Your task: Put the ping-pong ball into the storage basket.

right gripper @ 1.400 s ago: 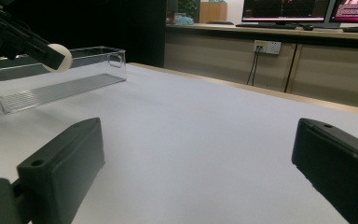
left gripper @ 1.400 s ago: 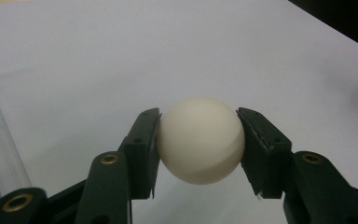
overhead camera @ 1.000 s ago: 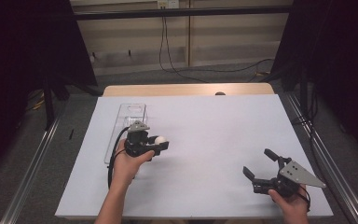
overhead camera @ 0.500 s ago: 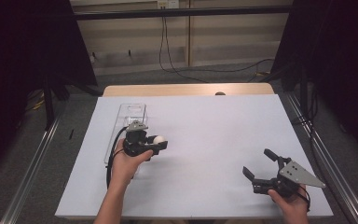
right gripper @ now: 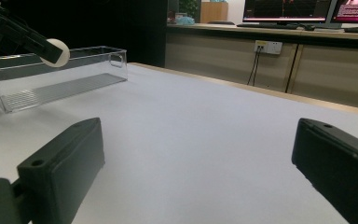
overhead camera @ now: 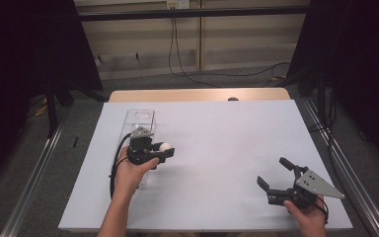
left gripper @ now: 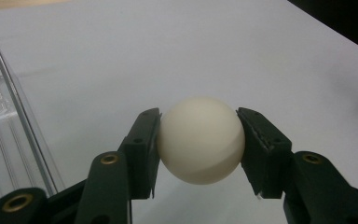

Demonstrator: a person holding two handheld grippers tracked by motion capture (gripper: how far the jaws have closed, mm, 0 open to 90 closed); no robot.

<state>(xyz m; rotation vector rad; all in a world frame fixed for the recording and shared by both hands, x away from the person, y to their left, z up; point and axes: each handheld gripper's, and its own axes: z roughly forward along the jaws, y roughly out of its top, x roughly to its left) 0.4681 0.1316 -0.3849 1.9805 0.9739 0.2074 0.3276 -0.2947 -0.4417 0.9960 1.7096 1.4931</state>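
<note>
A white ball [left gripper: 200, 140] sits pinched between the two black jaws of my left gripper [left gripper: 199, 148], which is shut on it. In the high view that gripper [overhead camera: 164, 150] hovers beside the right wall of a clear plastic box [overhead camera: 137, 120], with the ball [overhead camera: 165, 146] at its tip. From the right gripper view the ball [right gripper: 57, 52] hangs in front of the clear box [right gripper: 56, 79]. My right gripper [overhead camera: 274, 174] rests low near the table's front right, open, nothing between its jaws [right gripper: 200, 172].
White paper [overhead camera: 217, 143] covers the table; a wooden edge [overhead camera: 197, 95] shows at the back. Metal rails [overhead camera: 34, 168] run along both sides. Cables hang on the far wall, and monitors [right gripper: 307, 9] stand on a counter in the right gripper view.
</note>
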